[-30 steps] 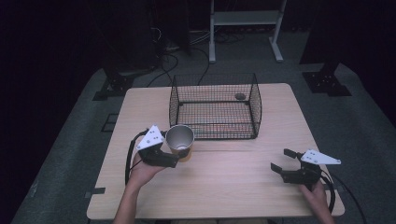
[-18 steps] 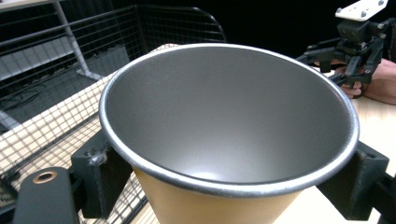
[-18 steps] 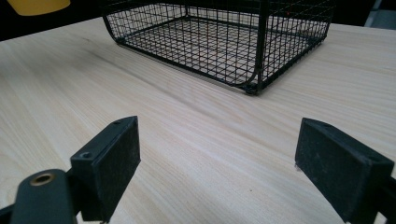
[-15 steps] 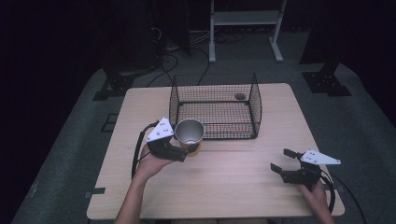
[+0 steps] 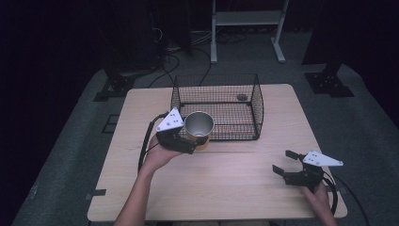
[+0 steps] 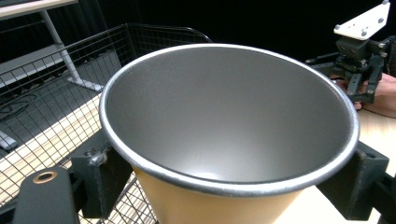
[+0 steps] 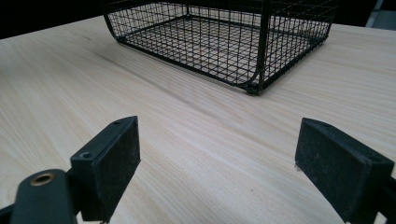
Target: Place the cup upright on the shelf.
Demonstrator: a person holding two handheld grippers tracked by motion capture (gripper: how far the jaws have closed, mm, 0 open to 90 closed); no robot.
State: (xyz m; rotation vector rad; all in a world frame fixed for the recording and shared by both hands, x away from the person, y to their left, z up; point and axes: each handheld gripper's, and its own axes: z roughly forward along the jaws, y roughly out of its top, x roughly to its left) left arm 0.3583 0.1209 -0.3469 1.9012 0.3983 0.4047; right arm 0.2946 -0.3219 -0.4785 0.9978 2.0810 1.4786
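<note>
A cup (image 5: 198, 124) with a grey metal inside and a tan outside hangs above the table, by the front left corner of the black wire basket (image 5: 256, 101). My left gripper (image 5: 194, 141) is shut on its body, one jaw on each side. In the left gripper view the upright cup (image 6: 224, 116) is empty and sits between the jaws of my left gripper (image 6: 229, 191). My right gripper (image 5: 282, 160) rests low at the table's front right, open, with nothing between its jaws. In its own view the right gripper (image 7: 233, 158) faces the basket (image 7: 224, 42).
A small dark object (image 5: 242, 97) lies inside the basket near its back wall. The wooden table (image 5: 235, 188) stretches bare between the two hands. A white stand (image 5: 247, 19) and cables sit on the floor behind the table.
My left gripper has carried the cup up and to the right, toward the basket's front left corner. The right gripper has stayed where it was.
</note>
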